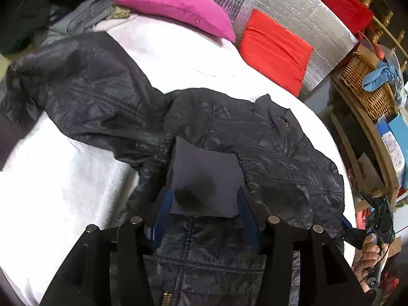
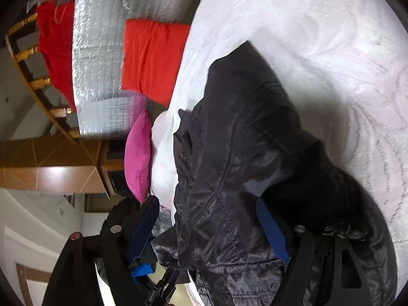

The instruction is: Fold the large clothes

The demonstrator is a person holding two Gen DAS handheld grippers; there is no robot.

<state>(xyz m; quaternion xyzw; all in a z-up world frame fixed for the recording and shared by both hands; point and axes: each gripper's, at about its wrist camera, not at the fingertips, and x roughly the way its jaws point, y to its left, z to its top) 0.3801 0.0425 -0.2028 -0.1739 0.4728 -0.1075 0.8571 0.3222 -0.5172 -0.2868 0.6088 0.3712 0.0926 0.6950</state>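
A dark jacket (image 1: pixel 255 137) lies spread on the white bed (image 1: pixel 63 178). The left gripper (image 1: pixel 204 219) stands parted around its ribbed cuff (image 1: pixel 204 176), unclamped. The right gripper (image 2: pixel 211 221) gapes astride jacket fabric. Far right, a wicker basket (image 1: pixel 364 86) holds a blue cloth (image 1: pixel 380 75).

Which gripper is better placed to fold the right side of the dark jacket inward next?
Right, probably. The right gripper sits at that edge of the jacket, jaws open with fabric between them. The left gripper is over the middle, open around the knit cuff lying there.
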